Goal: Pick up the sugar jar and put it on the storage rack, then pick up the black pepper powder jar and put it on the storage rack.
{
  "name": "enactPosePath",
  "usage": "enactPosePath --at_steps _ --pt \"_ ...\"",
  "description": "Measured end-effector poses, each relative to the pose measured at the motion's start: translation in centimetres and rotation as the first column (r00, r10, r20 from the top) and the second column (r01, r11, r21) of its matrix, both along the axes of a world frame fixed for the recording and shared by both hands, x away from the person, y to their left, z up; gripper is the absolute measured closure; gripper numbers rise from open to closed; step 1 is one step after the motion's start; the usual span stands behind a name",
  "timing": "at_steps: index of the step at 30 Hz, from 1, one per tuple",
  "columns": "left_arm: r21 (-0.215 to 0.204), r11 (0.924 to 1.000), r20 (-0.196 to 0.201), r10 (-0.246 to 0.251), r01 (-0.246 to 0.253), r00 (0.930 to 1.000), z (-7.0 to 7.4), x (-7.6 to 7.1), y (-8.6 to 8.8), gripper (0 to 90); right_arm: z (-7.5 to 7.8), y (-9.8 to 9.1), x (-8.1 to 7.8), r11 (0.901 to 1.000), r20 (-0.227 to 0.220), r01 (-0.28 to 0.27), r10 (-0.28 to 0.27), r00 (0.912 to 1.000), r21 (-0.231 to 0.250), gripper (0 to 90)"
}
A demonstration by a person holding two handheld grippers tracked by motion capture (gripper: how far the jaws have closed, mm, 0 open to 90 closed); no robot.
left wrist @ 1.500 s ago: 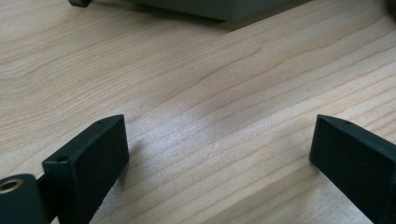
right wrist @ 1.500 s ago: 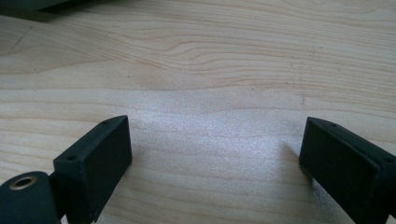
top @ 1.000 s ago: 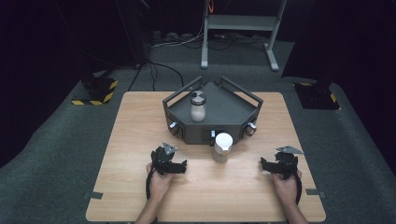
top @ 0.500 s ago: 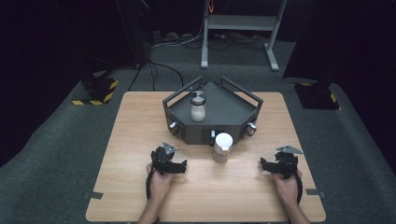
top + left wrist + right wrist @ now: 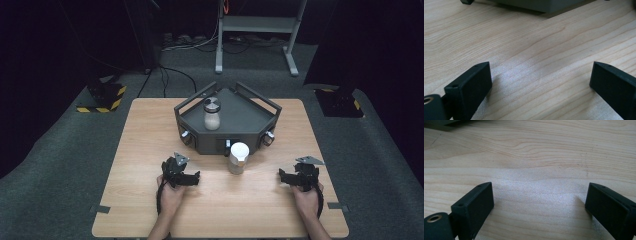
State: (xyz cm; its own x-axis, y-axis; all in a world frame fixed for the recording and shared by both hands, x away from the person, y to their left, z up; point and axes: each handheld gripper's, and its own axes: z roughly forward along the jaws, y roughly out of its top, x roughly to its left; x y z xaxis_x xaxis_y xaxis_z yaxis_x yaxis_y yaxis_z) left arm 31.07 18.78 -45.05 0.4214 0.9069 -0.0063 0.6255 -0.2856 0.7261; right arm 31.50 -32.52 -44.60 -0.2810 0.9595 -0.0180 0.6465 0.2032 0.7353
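— Any change from a second ago?

— None that I can see. Both hands sit where they were, and the two jars have not shifted.

— State of the claws?

— The left claw point(image 5: 194, 178) rests on the wooden surface point(image 5: 150, 150) with its jaws spread wide and nothing between them. The right claw point(image 5: 283, 176) is the same, open and empty, on the opposite side.

— And the things on the surface?

— A dark grey angular tray point(image 5: 192, 122) stands at the far middle. One jar with a grey lid point(image 5: 212, 114) stands upright inside it. A second jar with a white lid point(image 5: 238, 157) stands on the surface just before the tray's front wall, between the two claws.

— The room?

— Dark. Grey carpet point(image 5: 65, 165), cables, a metal stand point(image 5: 256, 25) beyond, and yellow-black striped blocks point(image 5: 102, 97) on the floor.
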Motion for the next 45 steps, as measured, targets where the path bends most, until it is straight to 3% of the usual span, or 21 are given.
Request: enactPosePath --at_steps 34,40,45 --pt "-0.001 1.0000 0.001 0.001 -0.001 1.0000 0.0 0.0 0.0 4.2 0.1 0.3 0.4 1.0000 -0.016 -0.007 0.006 0.9999 -0.005 2.1" --pt "-0.001 1.0000 0.000 0.001 -0.001 1.0000 0.0 0.0 0.0 4.2 0.2 0.8 0.3 0.9999 -0.020 0.013 -0.013 0.9997 -0.008 1.1" --pt "0.000 1.0000 0.000 0.001 -0.001 1.0000 0.0 0.0 0.0 4.2 0.4 1.5 0.1 0.9992 -0.018 -0.032 0.032 0.9993 -0.024 1.4"
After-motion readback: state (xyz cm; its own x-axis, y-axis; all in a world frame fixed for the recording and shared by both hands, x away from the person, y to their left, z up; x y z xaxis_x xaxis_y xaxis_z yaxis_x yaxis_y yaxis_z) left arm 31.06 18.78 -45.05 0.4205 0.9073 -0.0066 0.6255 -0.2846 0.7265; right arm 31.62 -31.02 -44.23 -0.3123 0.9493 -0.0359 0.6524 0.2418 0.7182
